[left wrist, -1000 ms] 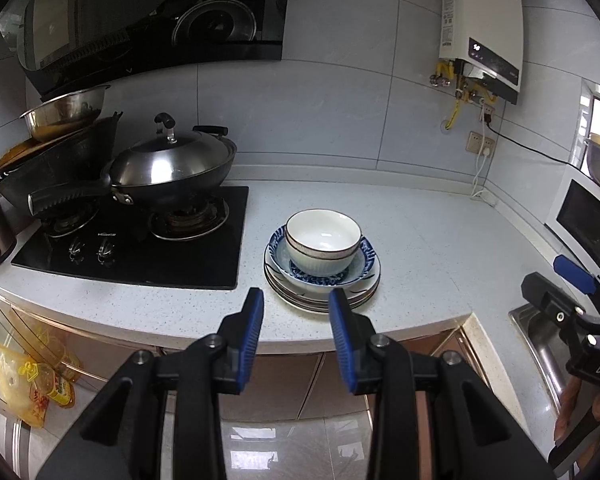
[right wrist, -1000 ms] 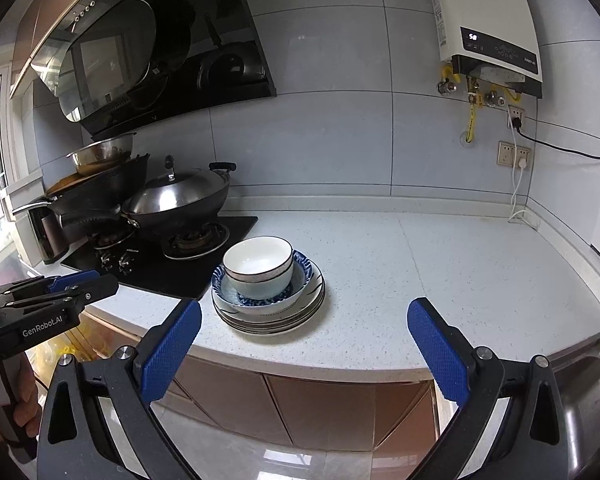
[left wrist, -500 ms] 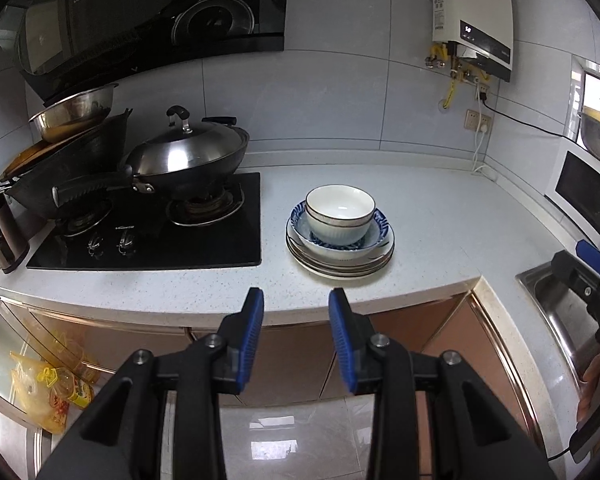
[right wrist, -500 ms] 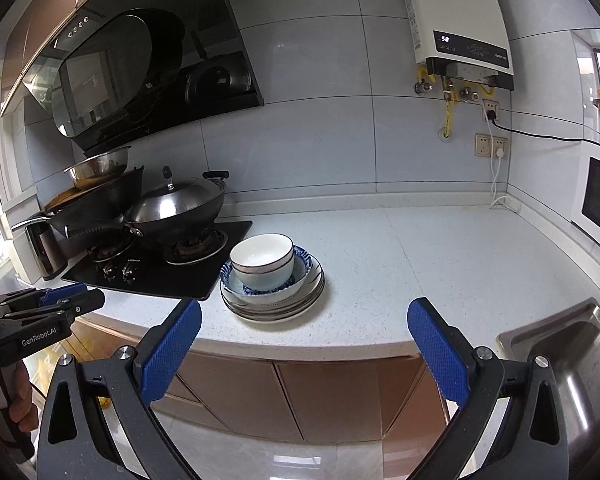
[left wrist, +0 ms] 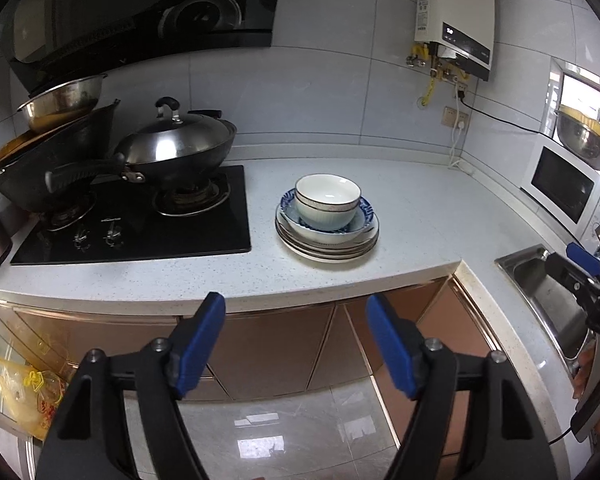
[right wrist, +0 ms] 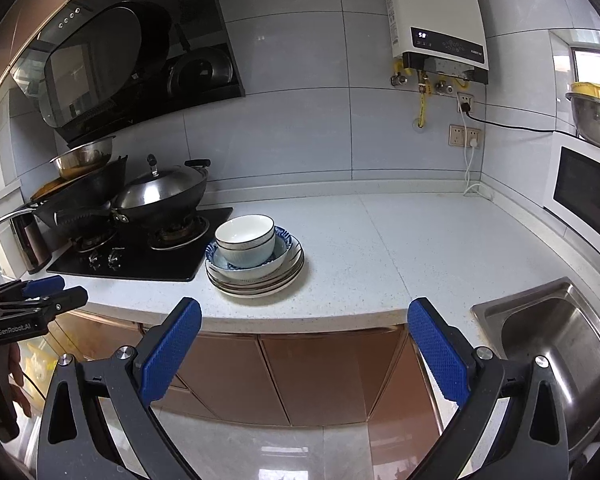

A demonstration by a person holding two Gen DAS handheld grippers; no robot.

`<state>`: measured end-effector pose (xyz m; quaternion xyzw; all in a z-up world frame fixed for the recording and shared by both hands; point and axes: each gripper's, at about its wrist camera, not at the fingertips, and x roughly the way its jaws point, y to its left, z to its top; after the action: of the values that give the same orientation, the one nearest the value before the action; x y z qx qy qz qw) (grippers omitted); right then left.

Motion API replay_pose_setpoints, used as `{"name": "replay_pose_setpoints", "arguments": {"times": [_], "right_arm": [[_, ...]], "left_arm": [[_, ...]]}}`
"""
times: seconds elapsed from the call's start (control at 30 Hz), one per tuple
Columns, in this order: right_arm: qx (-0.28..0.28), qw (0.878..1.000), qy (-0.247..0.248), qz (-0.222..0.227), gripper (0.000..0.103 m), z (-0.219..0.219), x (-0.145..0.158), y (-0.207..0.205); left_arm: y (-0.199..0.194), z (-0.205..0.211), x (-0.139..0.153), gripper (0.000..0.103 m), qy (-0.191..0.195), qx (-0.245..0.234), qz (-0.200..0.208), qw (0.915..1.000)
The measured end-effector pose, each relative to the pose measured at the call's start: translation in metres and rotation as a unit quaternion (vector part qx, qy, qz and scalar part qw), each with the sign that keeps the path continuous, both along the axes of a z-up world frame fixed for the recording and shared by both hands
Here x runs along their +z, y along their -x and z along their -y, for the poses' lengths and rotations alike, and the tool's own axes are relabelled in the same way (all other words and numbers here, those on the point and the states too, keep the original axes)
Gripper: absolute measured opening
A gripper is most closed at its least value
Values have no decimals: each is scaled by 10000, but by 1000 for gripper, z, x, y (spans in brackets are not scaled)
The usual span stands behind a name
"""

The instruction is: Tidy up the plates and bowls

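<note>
While both hand-held tools hang in front of the cabinet doors, short of the counter edge, the left gripper (left wrist: 294,344) shows its blue pads spread with nothing between them, its jaws having just been opening; the right gripper (right wrist: 306,354) likewise stands wide apart and empty. Beyond them, the speckled white countertop (right wrist: 400,248) carries the stacked crockery near its front edge: a white bowl (left wrist: 327,201) sits inside a blue-patterned bowl (left wrist: 358,226), which rests on a pile of plates (left wrist: 328,250). To the left of the stack, apart from it, lies the black gas hob (left wrist: 140,232), bearing a lidded wok (left wrist: 176,150) and a second dark wok (left wrist: 48,160) with a steel basin (left wrist: 64,98) on top. To the right, a stainless sink (right wrist: 556,344) is set into the counter, with a microwave oven (right wrist: 584,196) beyond it. On the tiled back wall hang a range hood (right wrist: 112,64) and a white water heater (right wrist: 436,20).
</note>
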<state>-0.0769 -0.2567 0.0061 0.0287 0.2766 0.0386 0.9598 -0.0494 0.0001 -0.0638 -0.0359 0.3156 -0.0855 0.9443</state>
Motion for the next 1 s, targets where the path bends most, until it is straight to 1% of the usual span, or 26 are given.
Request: {"name": "replay_pose_setpoints", "arguments": {"times": [0.23,0.4,0.53,0.6,0.7,0.77,0.9,1.0], "right_arm": [[260,9996,67,32,102,5,1,1],[452,9990,14,28,102,13,-1,2],[590,9982,-24,52,102,19,-3,6],[651,9978,-37,75,102,22,-4,10],[683,9976,-9,75,102,25,-5,14],[647,9979,30,74,102,26,-6,16],[485,9987,151,71,102,26,-7,20],[373,9990,238,47,102,21,-7,19]], "left_arm": [[20,-1,7,73,-13,307,58,9995],[31,0,7,73,12,581,-16,9983],[42,-6,5,73,284,826,-166,9960],[49,-8,5,73,225,1005,-179,9945],[61,-13,7,72,318,1100,-86,9934],[65,-17,6,72,219,1129,-17,9934],[72,-21,3,72,-109,1134,193,9933],[68,-28,1,72,-72,1022,197,9945]]}}
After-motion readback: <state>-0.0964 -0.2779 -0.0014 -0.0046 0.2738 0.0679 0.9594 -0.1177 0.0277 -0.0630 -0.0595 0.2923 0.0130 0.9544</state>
